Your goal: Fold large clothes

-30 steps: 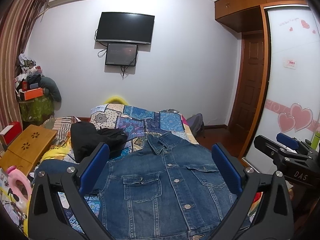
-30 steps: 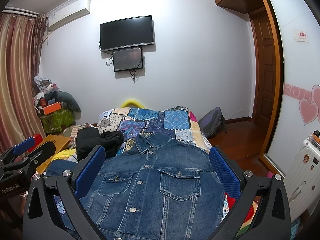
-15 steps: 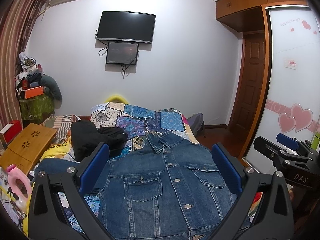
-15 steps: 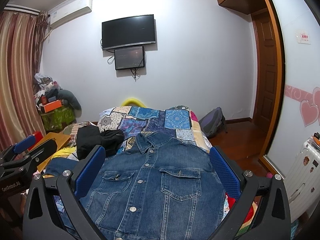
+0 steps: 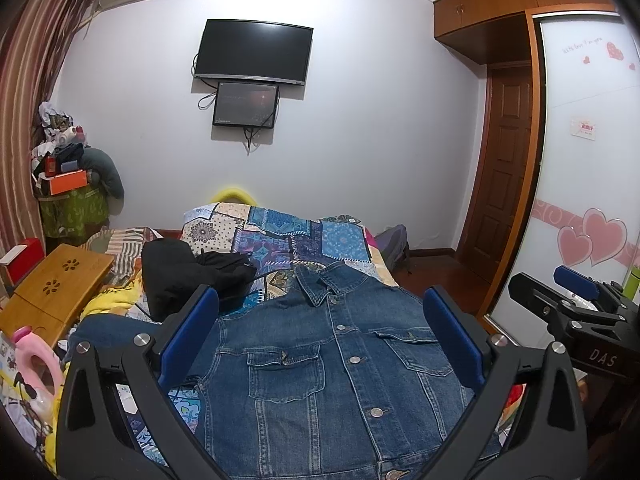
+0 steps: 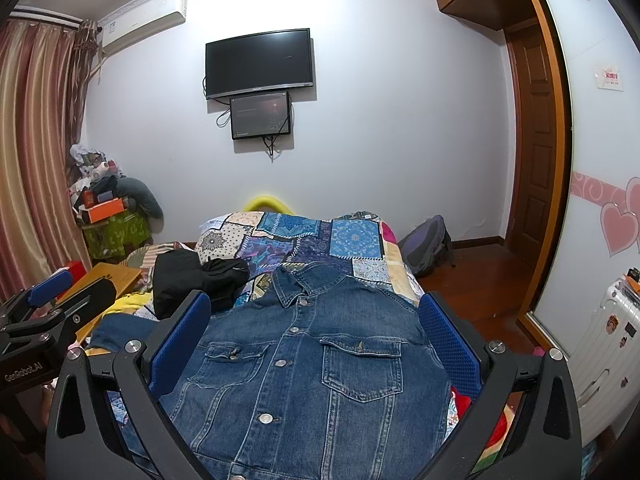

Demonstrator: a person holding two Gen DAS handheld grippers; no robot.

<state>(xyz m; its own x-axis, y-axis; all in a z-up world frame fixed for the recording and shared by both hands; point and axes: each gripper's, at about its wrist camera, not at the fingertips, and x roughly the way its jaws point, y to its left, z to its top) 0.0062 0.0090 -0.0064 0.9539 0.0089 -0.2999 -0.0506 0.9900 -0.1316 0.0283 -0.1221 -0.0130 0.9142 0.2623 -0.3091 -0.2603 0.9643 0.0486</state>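
Note:
A blue denim jacket [image 5: 320, 364] [image 6: 304, 364] lies buttoned and flat, front up, on a patchwork quilt [image 5: 288, 236] [image 6: 312, 236], collar toward the far wall. One sleeve [image 5: 108, 330] trails off to the left. My left gripper [image 5: 320, 320] hovers above the jacket's chest, open, with nothing between its blue pads. My right gripper [image 6: 316, 320] hangs beside it, also open and empty. Each gripper shows at the edge of the other's view.
A black garment [image 5: 188, 272] [image 6: 192, 276] lies bunched left of the collar. A wooden lap table [image 5: 52, 292] and a pink bottle [image 5: 36, 364] sit at the left. A backpack [image 6: 424, 244], a door and a wardrobe [image 5: 580, 184] stand right. A white suitcase [image 6: 604, 344] is near right.
Both views have shifted slightly; the jacket lies as before and both grippers stay open.

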